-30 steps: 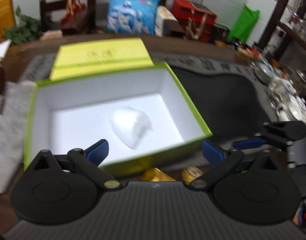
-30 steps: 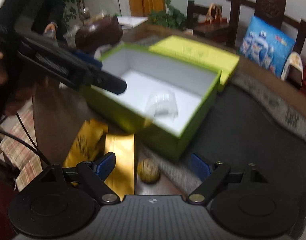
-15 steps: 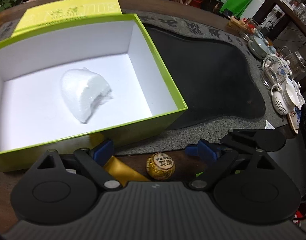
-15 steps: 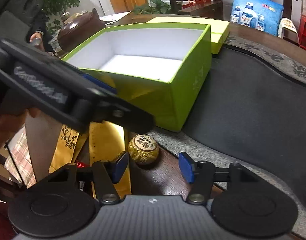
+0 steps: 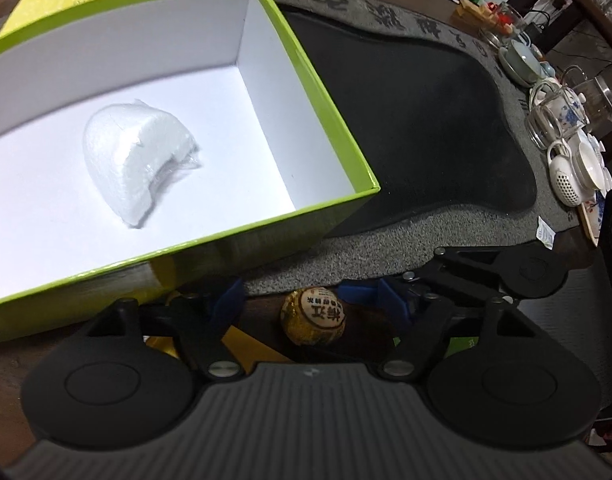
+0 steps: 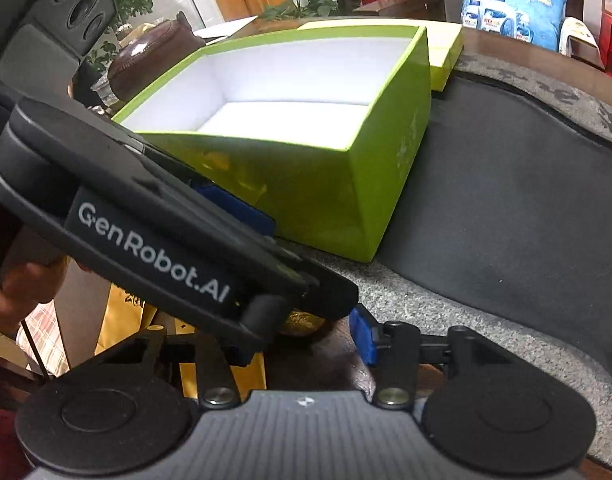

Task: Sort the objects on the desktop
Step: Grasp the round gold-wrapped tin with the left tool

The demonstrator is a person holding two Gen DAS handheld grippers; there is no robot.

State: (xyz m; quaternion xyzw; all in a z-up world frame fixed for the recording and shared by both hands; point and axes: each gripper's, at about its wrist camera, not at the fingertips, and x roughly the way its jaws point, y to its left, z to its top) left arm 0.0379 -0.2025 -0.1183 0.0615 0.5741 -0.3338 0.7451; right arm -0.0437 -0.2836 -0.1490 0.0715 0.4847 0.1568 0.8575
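A gold foil ball [image 5: 313, 316] with a printed label lies on the wood just in front of the open green box [image 5: 337, 152]. My left gripper [image 5: 311, 302] is open, its blue pads on either side of the ball. A white wrapped lump [image 5: 134, 160] lies inside the box. In the right wrist view my right gripper [image 6: 302, 344] is open, close to the same ball [image 6: 302, 322], which the left gripper's body [image 6: 154, 240] mostly hides. Gold packets [image 6: 122, 320] lie to the left of the ball.
The box lid [image 5: 106, 4] lies behind the box. A dark stone tea tray [image 5: 425, 128] fills the right side. Glass and porcelain teaware [image 5: 565, 132] stands at the far right edge. A brown teapot [image 6: 154, 52] stands behind the box.
Both grippers have come down and closer to the gold ball. The left gripper now straddles it and covers most of it in the right wrist view.
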